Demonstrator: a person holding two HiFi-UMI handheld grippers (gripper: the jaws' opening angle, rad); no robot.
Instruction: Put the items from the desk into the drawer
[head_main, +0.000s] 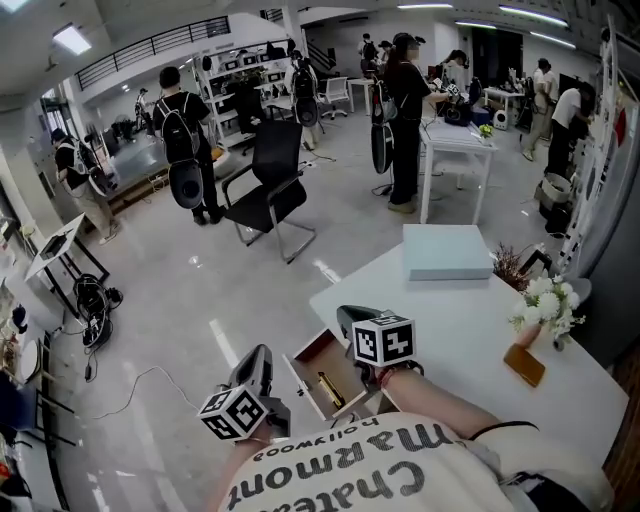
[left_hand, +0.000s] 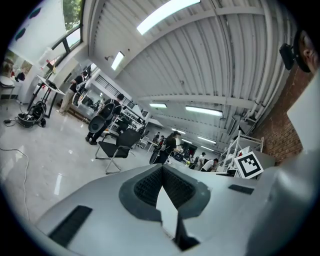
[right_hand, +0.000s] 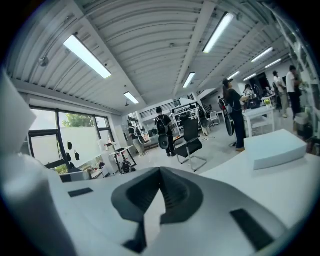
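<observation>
The drawer (head_main: 308, 368) stands open at the near-left corner of the white desk (head_main: 450, 330), with a slim yellow thing (head_main: 331, 389) lying inside. On the desk are a pale blue box (head_main: 445, 252), a small brown flat item (head_main: 524, 364) and a vase of white flowers (head_main: 545, 305). My left gripper (head_main: 262, 352) hangs left of the drawer, off the desk, jaws shut and empty (left_hand: 162, 167). My right gripper (head_main: 345, 312) hovers over the drawer's far end, shut with nothing between its pads (right_hand: 160, 170). The blue box (right_hand: 274, 149) shows ahead on the right.
A black office chair (head_main: 268, 190) stands on the floor beyond the desk. Several people stand further back among white tables (head_main: 455, 140) and shelving. A cable (head_main: 140, 385) trails over the floor on the left. A shelf frame (head_main: 600, 150) rises by the desk's right edge.
</observation>
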